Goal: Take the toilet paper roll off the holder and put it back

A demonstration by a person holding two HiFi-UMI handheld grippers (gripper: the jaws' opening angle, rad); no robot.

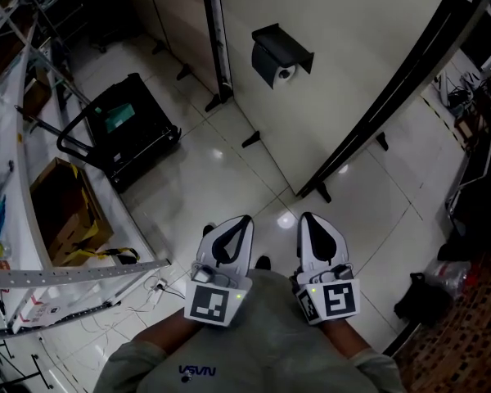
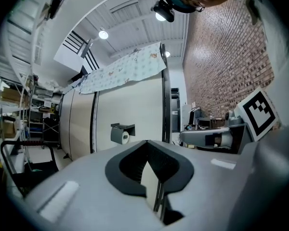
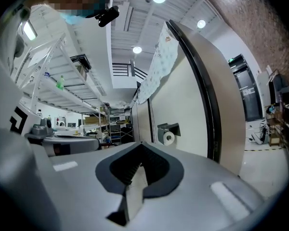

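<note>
Two grippers sat low in the head view, side by side and close to the person's body. The left gripper (image 1: 244, 221) and the right gripper (image 1: 306, 218) both had their jaws closed on nothing. Each pointed about level toward the white panel (image 1: 360, 47), marker cubes back at the sleeves, the two near each other but not touching.

And the toilet paper roll (image 1: 285, 74)? It hung in the upper middle of the frame under the hooded black holder (image 1: 280, 46) on that panel, well apart from both grippers, one end of its core facing out.

By my reckoning that roll would be light and soft. A hard squeeze would dent it, and the loose sheets could tear or unwind. The better hold looked like a gentle pinch across the round body, or one jaw inside the stiffer core. The jaws would need to open first.
</note>
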